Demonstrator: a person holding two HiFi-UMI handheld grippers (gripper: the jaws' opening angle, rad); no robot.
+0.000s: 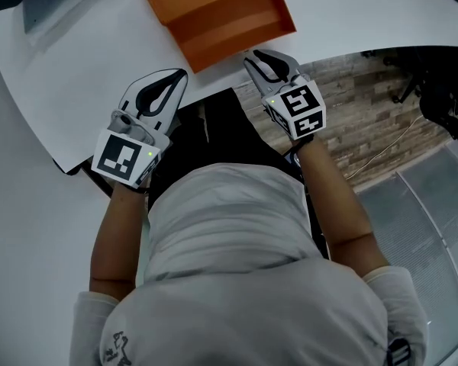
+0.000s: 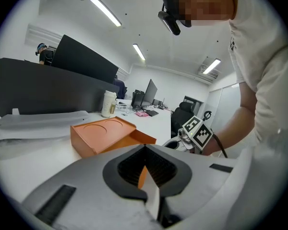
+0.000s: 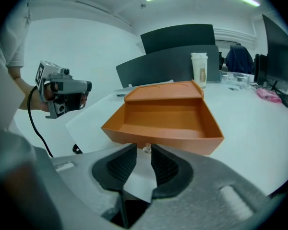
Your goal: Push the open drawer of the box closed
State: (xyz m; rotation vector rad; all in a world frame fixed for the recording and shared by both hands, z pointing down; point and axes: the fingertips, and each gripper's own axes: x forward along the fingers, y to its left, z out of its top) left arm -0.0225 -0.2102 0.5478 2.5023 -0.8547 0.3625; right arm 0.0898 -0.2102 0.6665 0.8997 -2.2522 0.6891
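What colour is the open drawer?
Orange. The open drawer shows best in the right gripper view.

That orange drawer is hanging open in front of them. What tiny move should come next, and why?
Probably nudging the right gripper forward until its fingers meet the front of the drawer. It stands well out of the box, its front sits just beyond the open fingers, and I see no contact yet.

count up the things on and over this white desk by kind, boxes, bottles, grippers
orange box, its open drawer pulled out: 1
white bottle: 1
grippers: 2 (left gripper with jaws together, right gripper with jaws apart and nothing between them)
total: 4
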